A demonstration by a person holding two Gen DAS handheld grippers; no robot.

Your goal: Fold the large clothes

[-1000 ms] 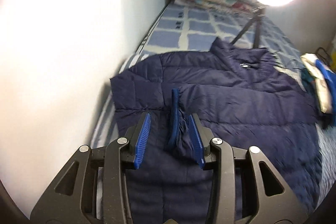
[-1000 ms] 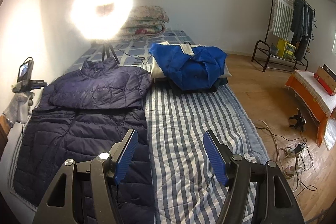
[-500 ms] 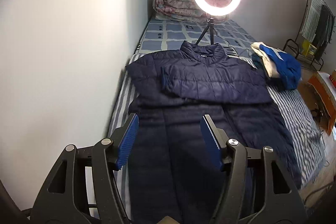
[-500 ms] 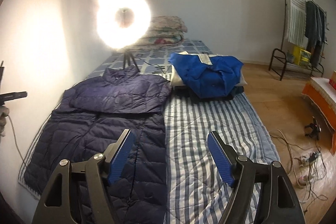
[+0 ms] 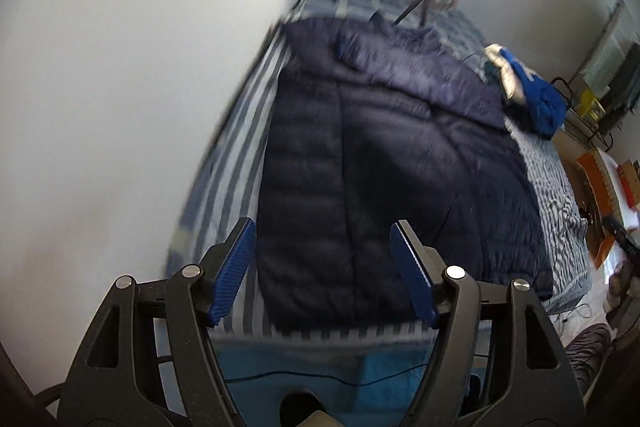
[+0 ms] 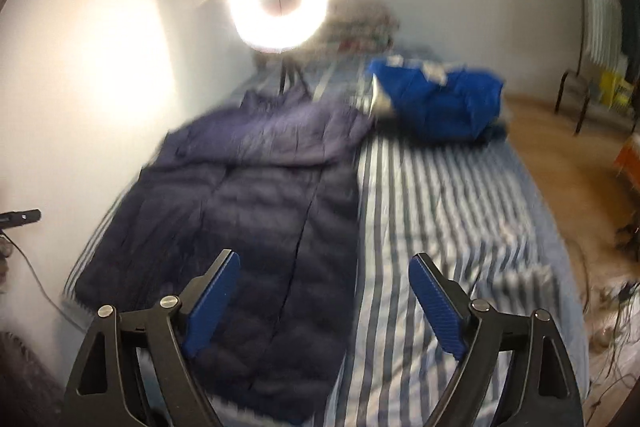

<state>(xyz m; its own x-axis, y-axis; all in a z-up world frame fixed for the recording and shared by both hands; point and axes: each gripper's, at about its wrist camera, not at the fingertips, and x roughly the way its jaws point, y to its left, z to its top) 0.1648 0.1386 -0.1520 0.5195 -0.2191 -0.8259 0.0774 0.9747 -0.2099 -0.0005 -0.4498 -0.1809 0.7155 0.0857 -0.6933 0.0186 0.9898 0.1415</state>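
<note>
Left wrist view: the left hand-held gripper point(image 5: 322, 275) is seen over the foot end of the bed point(image 5: 224, 163), its jaws spread and opening wider, with nothing between the pads. Ahead of and below it the navy puffer jacket point(image 5: 384, 163) is laid flat along the wall side of the bed, hem nearest the jaws, collar at the far end. A sleeve point(image 5: 408, 75) is already folded across the chest, which suggests the upper part has been dealt with and the lower body remains to be folded. The hem lies just ahead of the fingertips, apart from them.

Right wrist view: the right hand-held gripper point(image 6: 324, 303) is likewise spread and opening, nothing held. The jacket's hem corner lies beneath and ahead of its left finger point(image 6: 212, 303); bare striped bedding lies ahead of the right finger point(image 6: 436, 307). Contact with the cloth cannot be confirmed owing to blur.

Both jaws being wide over the hem end, the placement is judged to be preparation for taking the two bottom corners and carrying the hem toward the collar.

Well ahead of the right hand-held gripper a blue garment point(image 6: 440, 99) is piled, apparently set aside. A ring light point(image 6: 278, 7) stands beyond the collar. Glare and motion blur limit finer assessment.
</note>
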